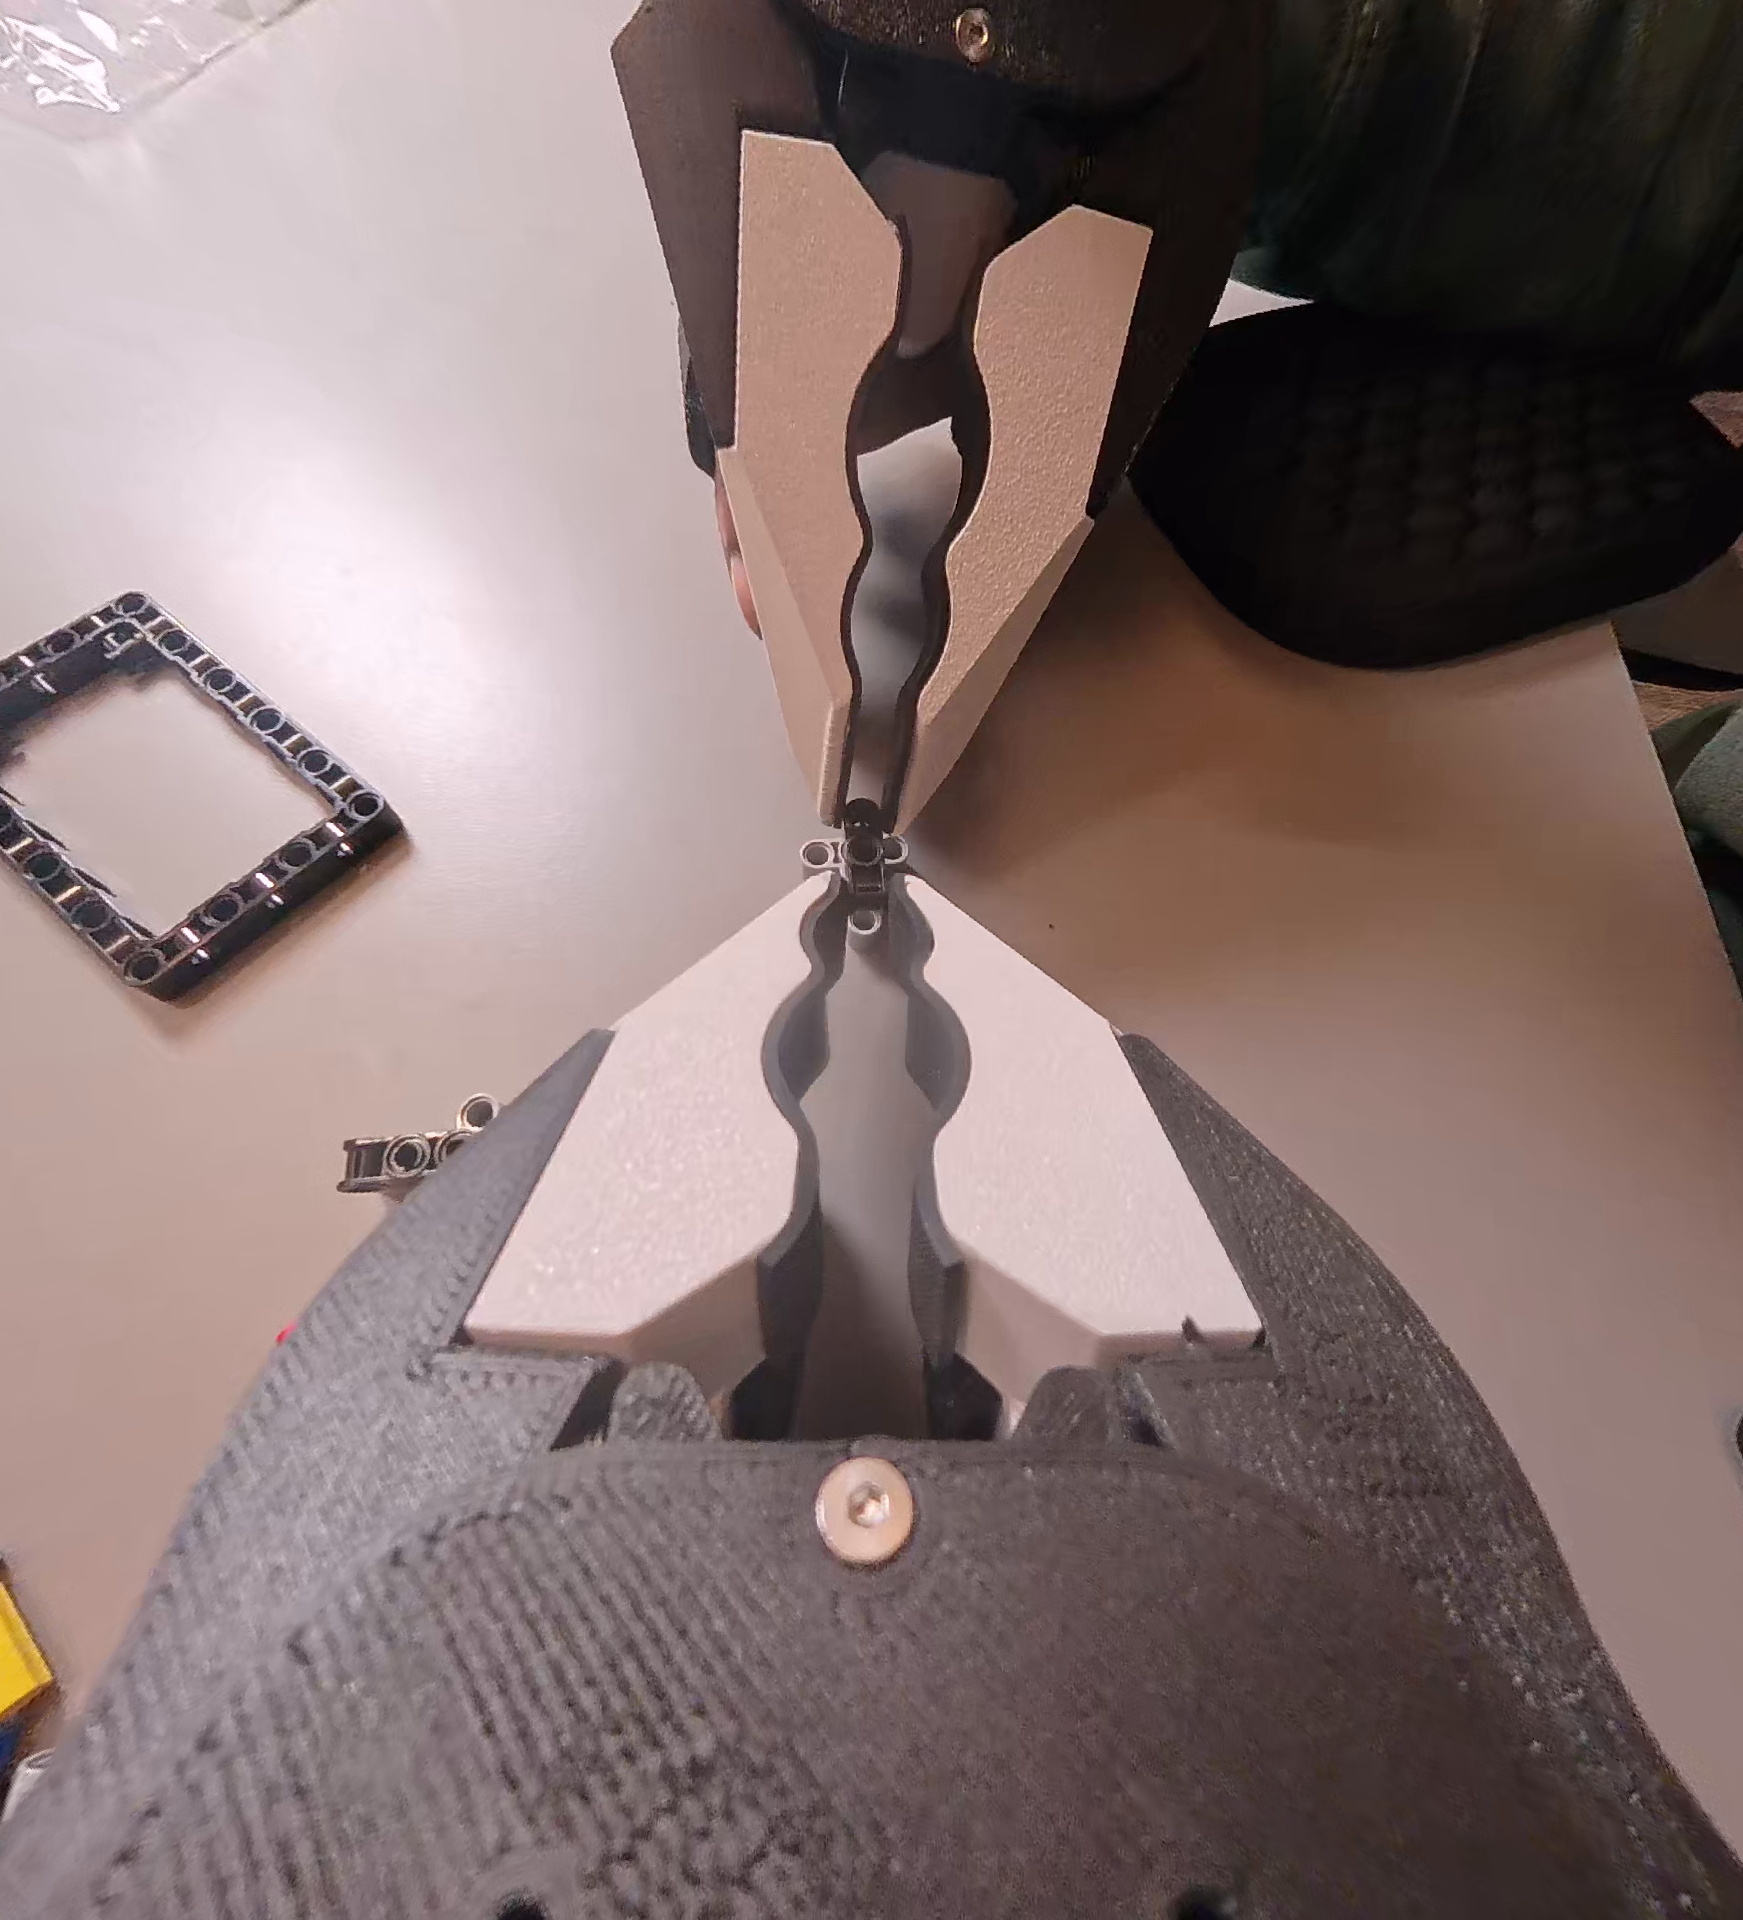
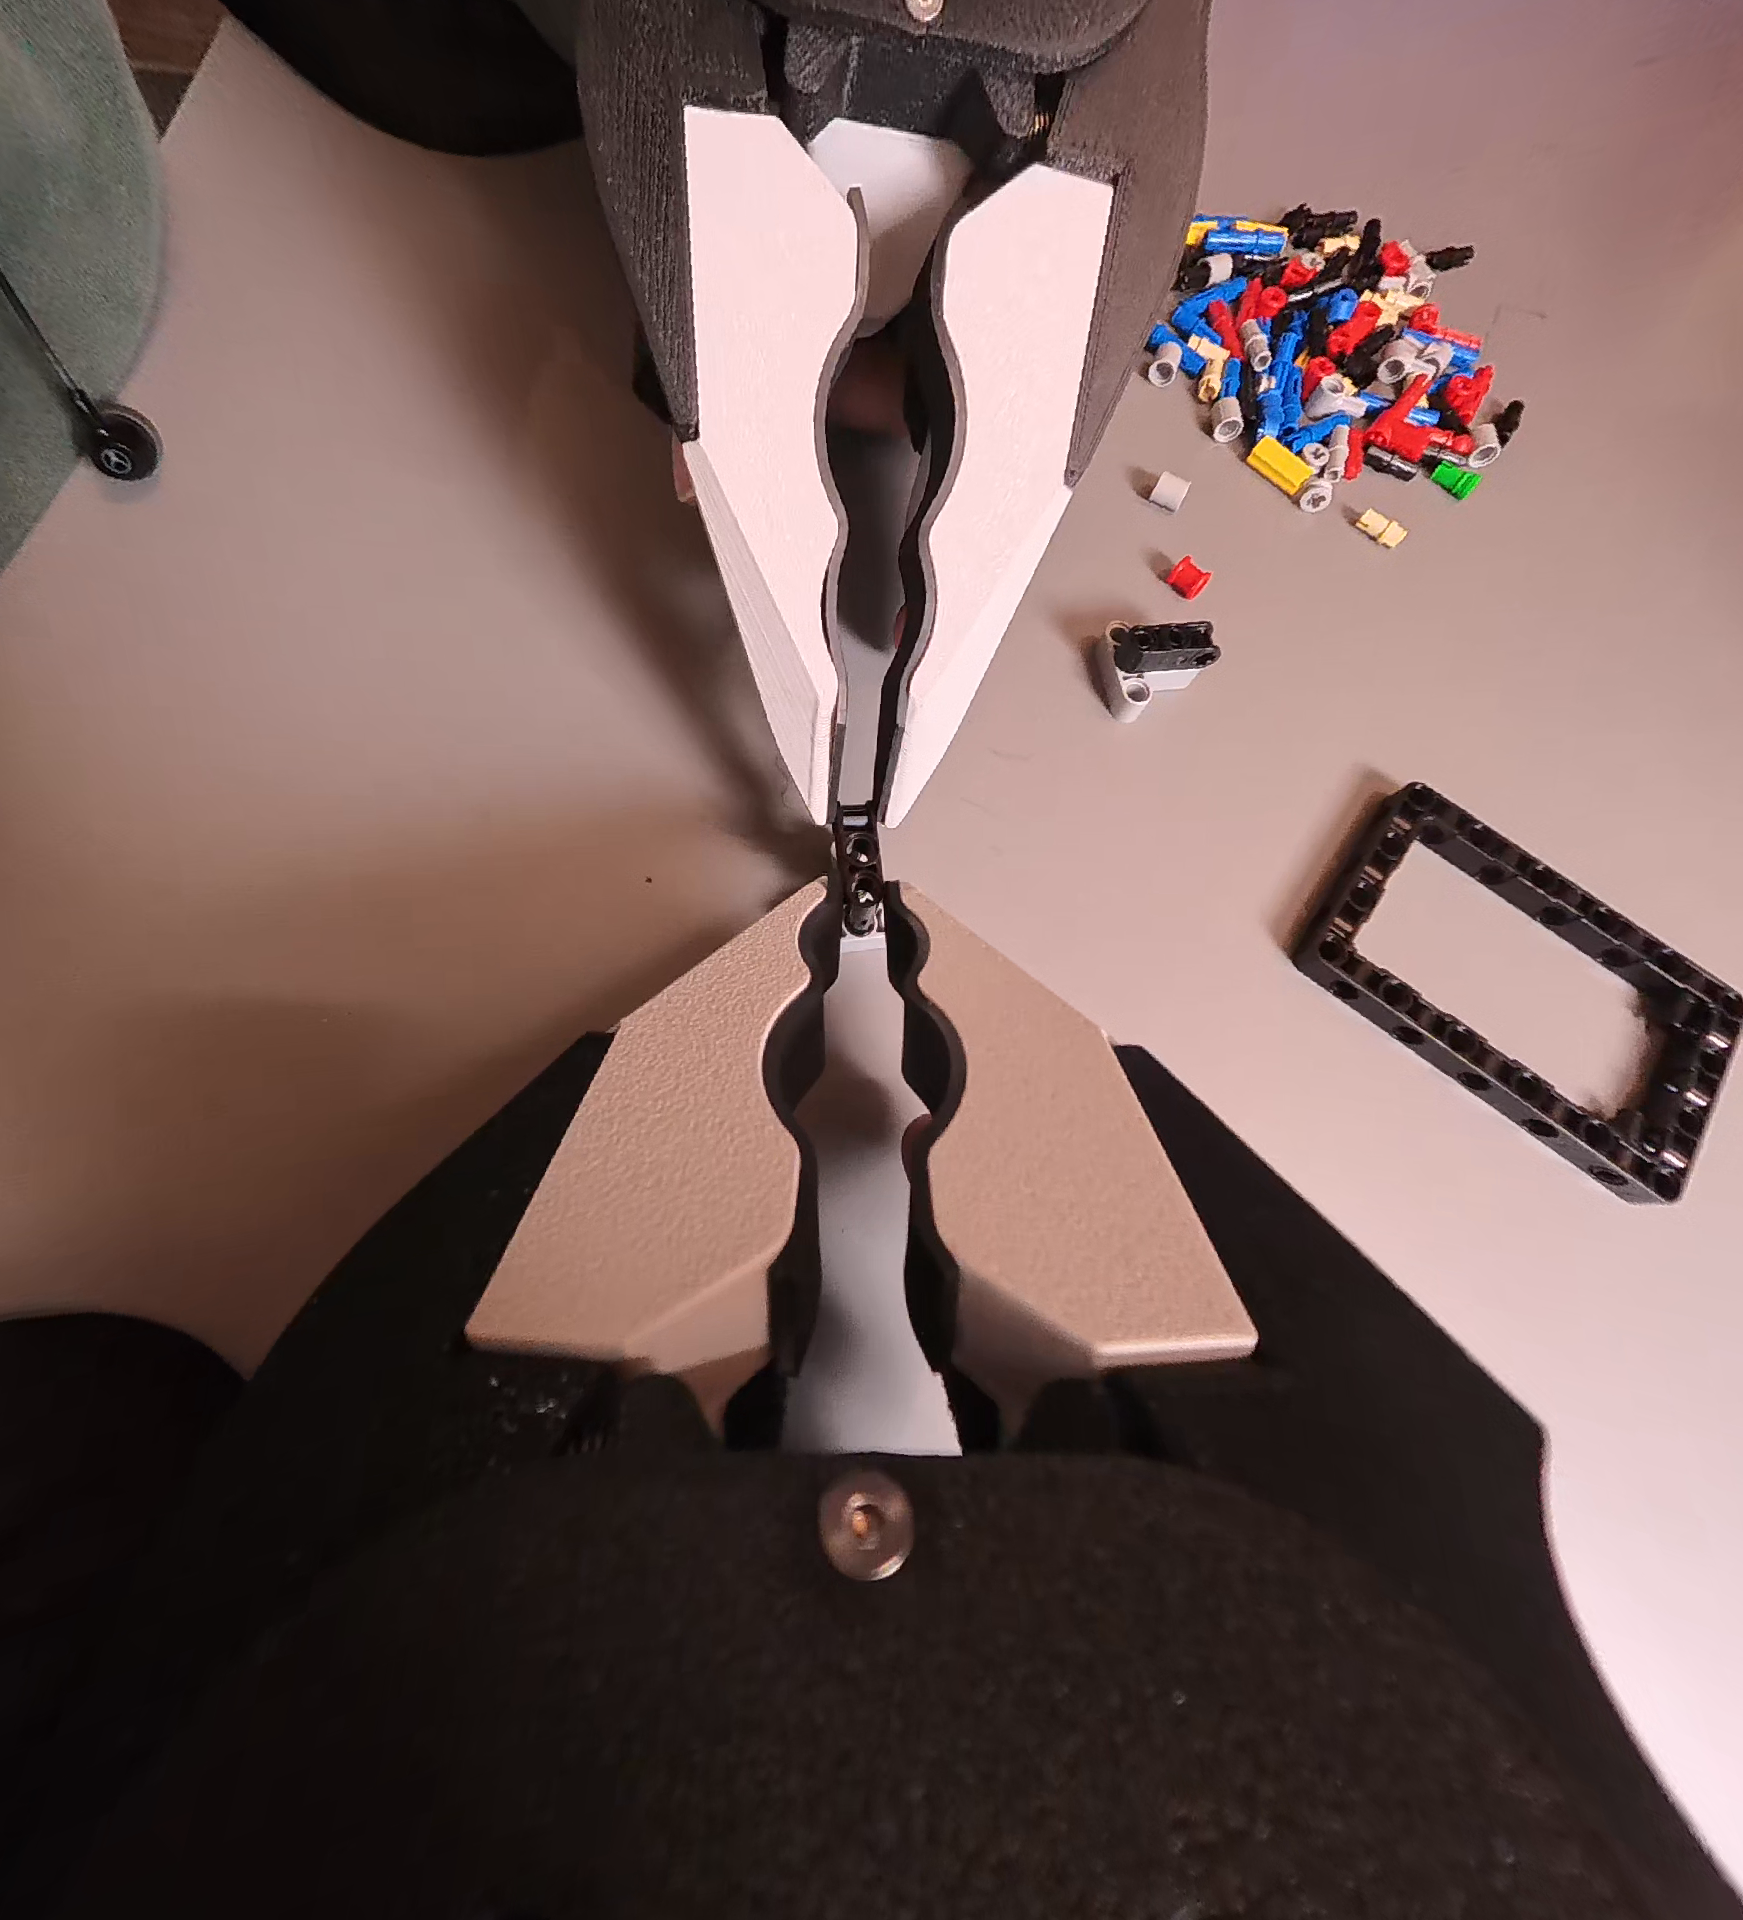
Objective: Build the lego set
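Lego connector piece [image 1: 859, 868], grey and black, pinched mid-air above table [image 1: 379, 416] between left gripper [image 1: 862, 914] and right gripper [image 1: 862, 805], tip to tip. Black rectangular frame [image 1: 145, 795] lies left.

Right wrist view: right gripper [image 2: 862, 914] clamps black pin [image 2: 859, 868]; loose parts pile [image 2: 1334, 358] far right.

left gripper [image 1: 862, 899]: black ribbed printed shell, silver screw [image 1: 864, 1520] | jaws: pale wedge blocks lined with wavy dark pads | right gripper [image 2: 862, 914]: same build, screw [image 2: 865, 1521] seen centred
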A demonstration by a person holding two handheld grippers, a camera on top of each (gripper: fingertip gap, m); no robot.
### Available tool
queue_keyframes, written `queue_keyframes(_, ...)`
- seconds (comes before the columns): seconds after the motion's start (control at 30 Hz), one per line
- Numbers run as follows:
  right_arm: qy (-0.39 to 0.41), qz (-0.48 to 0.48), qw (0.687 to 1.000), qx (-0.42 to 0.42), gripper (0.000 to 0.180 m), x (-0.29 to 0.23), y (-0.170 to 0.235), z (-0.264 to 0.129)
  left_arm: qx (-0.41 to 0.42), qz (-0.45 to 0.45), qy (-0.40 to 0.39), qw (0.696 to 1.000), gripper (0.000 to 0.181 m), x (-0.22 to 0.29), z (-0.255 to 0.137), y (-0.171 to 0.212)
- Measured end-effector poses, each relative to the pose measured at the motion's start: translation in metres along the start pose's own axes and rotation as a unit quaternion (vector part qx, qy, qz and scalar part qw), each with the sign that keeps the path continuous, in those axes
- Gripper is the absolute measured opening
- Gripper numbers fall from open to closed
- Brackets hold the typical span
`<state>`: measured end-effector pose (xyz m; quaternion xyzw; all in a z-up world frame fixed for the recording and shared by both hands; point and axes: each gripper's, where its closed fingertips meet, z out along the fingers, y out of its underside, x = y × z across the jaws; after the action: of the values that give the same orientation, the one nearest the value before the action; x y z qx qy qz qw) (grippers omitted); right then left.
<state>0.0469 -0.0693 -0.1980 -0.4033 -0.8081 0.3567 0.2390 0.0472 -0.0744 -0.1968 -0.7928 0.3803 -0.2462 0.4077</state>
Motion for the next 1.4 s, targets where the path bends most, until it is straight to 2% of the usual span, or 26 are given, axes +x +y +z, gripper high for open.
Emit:
queue_keyframes(0.67, -0.037, 0.053, 0.997, 0.033, 0.005, -0.0004, 0.0029, -0.0031, -0.003, -0.079, 0.027, 0.996, 0.007, 0.0002, 0.0042, -0.0014)
queue_keyframes(1.0, -0.039, 0.055, 0.997, 0.042, 0.01, -0.0002, 0.0041, -0.0074, 0.001, -0.063, 0.033, 0.997, 0.007, 0.0025, 0.0059, -0.0054)
queue_keyframes(1.4, -0.034, 0.045, 0.997, 0.047, 0.006, 0.0004, 0.0051, -0.0091, 0.002, -0.068, 0.035, 0.997, 0.007, 0.0015, 0.0046, -0.0047)
